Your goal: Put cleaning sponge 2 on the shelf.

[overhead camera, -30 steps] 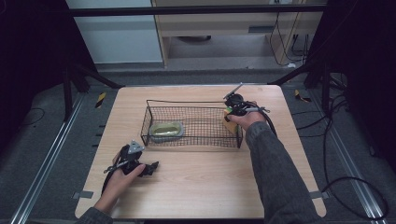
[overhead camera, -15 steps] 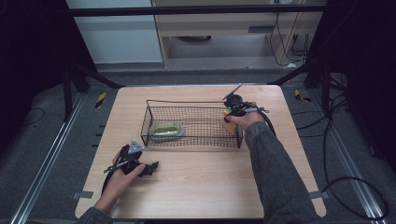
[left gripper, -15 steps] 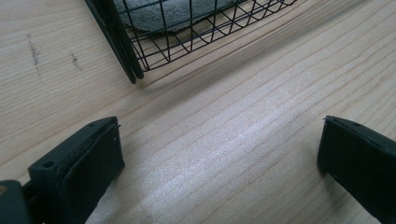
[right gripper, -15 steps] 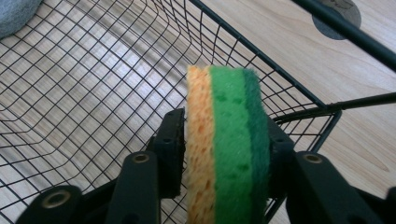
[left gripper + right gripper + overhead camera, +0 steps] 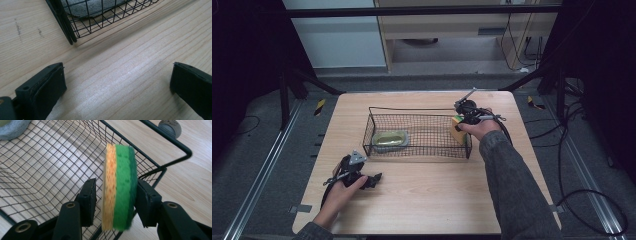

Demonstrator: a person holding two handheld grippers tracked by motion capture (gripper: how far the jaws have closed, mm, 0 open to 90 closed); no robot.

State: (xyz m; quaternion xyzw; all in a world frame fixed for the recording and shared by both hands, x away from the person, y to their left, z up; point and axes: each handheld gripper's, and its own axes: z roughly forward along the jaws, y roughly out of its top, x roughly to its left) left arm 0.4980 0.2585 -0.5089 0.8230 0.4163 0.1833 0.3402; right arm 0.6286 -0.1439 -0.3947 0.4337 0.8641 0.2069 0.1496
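A: Your right gripper (image 5: 116, 195) is at the right end of the black wire-mesh basket (image 5: 412, 114). Between its jaws stands one sponge (image 5: 120, 187), on edge: a porous yellow foam layer, a green layer, and a darker green scouring face. The jaws have just been opening. There's a slim gap at the left pad, while the right pad sits at or against the scouring face, so it reads as released.

B: Where's the sponge in the high view?

A: Sponge (image 5: 457, 129) sits inside the basket against its right-hand wall, just under your right hand (image 5: 479, 127).

B: Anything else in the basket?

A: One grey, soft-looking oval pad with an olive-green top (image 5: 389, 138), at the left end, well apart from the sponge. I can't read any writing on it.

B: Left side?

A: Your left gripper (image 5: 117, 82) has its jaws wide apart and empty, over the pale wood-grain tabletop (image 5: 125, 75), near the basket's corner post. One basket, one sponge, one pad.
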